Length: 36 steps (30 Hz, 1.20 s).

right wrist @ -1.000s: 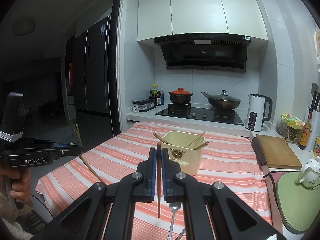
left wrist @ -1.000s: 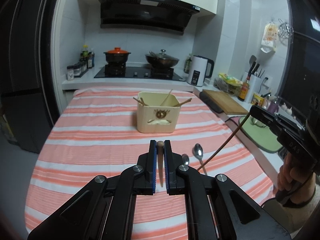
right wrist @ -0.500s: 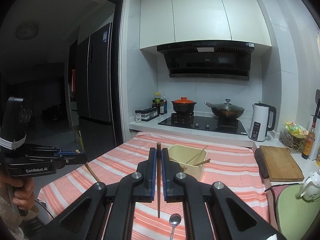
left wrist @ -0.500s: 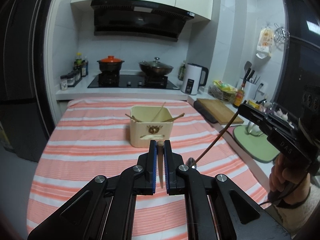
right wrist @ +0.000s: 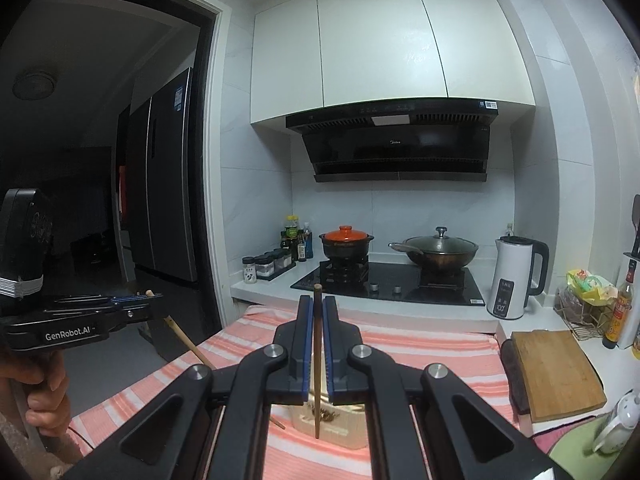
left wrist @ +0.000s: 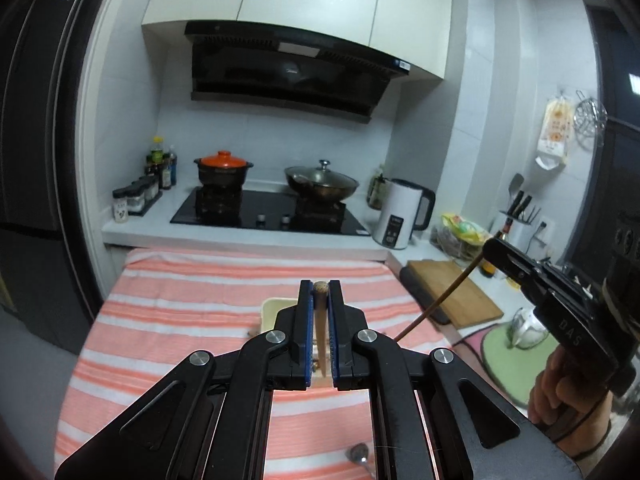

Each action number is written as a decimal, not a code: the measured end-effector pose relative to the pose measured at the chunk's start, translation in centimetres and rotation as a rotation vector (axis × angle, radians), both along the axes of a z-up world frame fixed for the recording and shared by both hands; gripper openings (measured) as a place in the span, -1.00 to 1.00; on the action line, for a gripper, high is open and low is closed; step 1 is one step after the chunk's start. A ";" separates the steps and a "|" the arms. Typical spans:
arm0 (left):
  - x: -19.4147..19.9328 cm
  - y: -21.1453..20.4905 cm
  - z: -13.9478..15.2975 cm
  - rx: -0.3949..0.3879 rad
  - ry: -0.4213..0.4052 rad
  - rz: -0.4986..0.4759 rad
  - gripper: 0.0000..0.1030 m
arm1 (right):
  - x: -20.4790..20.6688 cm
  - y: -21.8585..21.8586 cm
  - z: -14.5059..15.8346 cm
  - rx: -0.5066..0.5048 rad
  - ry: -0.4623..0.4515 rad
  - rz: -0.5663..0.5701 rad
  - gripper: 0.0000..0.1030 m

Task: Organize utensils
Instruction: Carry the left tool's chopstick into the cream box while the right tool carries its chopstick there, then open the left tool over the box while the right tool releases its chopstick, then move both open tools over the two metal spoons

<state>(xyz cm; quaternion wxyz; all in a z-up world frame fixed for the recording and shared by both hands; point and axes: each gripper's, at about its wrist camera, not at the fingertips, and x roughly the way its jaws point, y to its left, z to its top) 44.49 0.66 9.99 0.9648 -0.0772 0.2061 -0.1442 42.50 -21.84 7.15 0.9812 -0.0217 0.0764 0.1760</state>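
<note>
Above the striped counter [left wrist: 180, 320], both grippers hang in the air, each with its jaws pinching one chopstick. From its own camera, the left gripper [left wrist: 320, 286] clamps a light chopstick [left wrist: 320, 316] between blue pads, the round butt end poking out just past the tips and the shaft running back down between the fingers. Behind the fingers sits the cream holder [left wrist: 272, 308], mostly hidden, only its rim corner and left wall showing. A spoon [left wrist: 359, 452] lies on the cloth at the lower edge, near the camera. To the right, the right gripper [left wrist: 490, 250], held in a hand [left wrist: 560, 384], carries a dark chopstick [left wrist: 440, 300] that slants down toward the holder without reaching it. Seen from the right camera, that gripper [right wrist: 318, 300] is closed on the dark chopstick [right wrist: 317, 360], which stands almost upright between the pads, top end above the tips, bottom end hanging in front of the holder [right wrist: 340, 428]; whether it is over the opening I cannot tell. Another stick juts from the holder's left side. At the left edge of this view the left gripper [right wrist: 154, 298], gripped by a hand [right wrist: 44, 396], has its chopstick [right wrist: 188, 342] angled down toward the counter [right wrist: 420, 348]. Beyond lie a stove [right wrist: 392, 280], an orange-lidded pot [right wrist: 346, 238], a wok [right wrist: 438, 250], a kettle [right wrist: 516, 276] and a cutting board [right wrist: 556, 372].
</note>
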 end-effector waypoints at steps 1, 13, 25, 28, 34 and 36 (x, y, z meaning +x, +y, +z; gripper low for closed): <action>1.0 -0.1 -0.1 -0.009 0.004 0.007 -0.92 | 0.9 0.1 0.1 0.001 -0.005 -0.004 -0.91; 9.7 -2.4 -5.1 0.013 0.111 0.044 -0.92 | 12.4 -0.1 -5.4 0.063 0.176 -0.014 -0.91; 13.2 -4.5 -11.3 0.070 0.271 0.026 -0.84 | 16.9 0.6 -11.0 0.021 0.413 -0.003 -0.85; 12.7 -4.2 -11.6 0.062 0.281 0.018 -0.19 | 16.6 0.8 -10.9 0.005 0.412 0.006 -0.52; 8.1 -3.3 -11.8 0.094 0.279 0.018 0.23 | 12.6 -0.1 -8.9 0.005 0.330 0.004 -0.12; 5.9 -2.9 -12.5 0.101 0.294 0.018 0.29 | 10.6 -0.7 -8.5 0.000 0.305 -0.003 -0.09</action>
